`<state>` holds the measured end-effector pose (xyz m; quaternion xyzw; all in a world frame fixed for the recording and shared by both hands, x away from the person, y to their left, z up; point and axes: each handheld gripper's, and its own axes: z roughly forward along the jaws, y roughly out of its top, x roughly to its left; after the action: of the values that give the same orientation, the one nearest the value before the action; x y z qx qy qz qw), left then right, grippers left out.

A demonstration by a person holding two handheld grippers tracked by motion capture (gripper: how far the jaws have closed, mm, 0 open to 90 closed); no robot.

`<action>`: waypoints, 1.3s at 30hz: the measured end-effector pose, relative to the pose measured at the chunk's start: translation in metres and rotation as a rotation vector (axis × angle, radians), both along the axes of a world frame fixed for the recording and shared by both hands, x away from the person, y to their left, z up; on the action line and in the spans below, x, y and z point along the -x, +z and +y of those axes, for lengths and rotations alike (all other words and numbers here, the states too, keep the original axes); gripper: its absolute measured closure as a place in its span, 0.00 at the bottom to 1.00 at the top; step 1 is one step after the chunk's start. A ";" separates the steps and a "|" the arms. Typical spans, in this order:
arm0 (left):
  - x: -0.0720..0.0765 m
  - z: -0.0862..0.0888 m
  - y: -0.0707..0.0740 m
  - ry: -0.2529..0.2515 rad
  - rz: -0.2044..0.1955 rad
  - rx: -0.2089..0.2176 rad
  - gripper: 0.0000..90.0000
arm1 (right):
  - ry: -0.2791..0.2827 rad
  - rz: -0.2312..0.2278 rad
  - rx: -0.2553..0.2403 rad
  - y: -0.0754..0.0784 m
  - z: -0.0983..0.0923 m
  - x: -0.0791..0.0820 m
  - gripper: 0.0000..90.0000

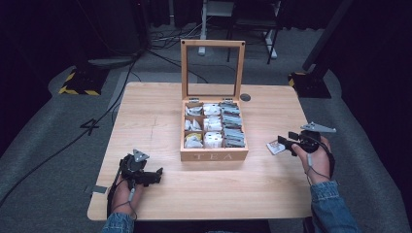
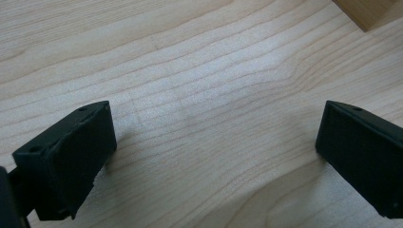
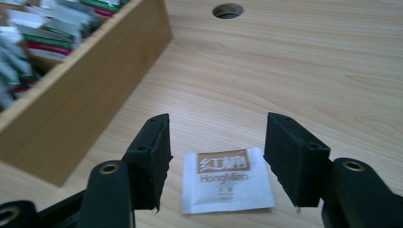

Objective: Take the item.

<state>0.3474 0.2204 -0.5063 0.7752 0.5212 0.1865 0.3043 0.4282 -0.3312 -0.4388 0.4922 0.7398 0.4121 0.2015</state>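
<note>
- Right gripper (image 3: pixel 216 161) wide open, jaws on each side of the tea packet (image 3: pixel 224 179), not pressing it.
- Packet flat on the table (image 1: pixel 145 111), just right of the tea box (image 1: pixel 214 155).
- Left gripper (image 2: pixel 214 156) open too, nothing inside.
- Could bump the packet when lifting away and slide it off its spot.

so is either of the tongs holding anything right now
Nothing is held. The right tongs stand open over the sachet lying flat on the table; the left tongs are open over bare wood.
</note>
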 end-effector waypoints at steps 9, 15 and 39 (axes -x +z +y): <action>0.000 0.000 0.000 -0.001 0.001 -0.001 0.00 | 0.107 -0.024 -0.024 0.016 0.015 0.025 0.45; 0.000 0.000 0.000 0.000 0.001 0.000 0.00 | 0.165 -0.041 -0.018 0.023 0.026 0.040 0.45; 0.000 0.000 0.000 0.001 0.002 -0.001 0.00 | 0.338 -0.114 0.001 -0.012 0.069 0.071 0.43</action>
<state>0.3475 0.2202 -0.5061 0.7751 0.5219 0.1863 0.3034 0.3568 -0.2624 -0.4511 0.3365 0.7997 0.4668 0.1712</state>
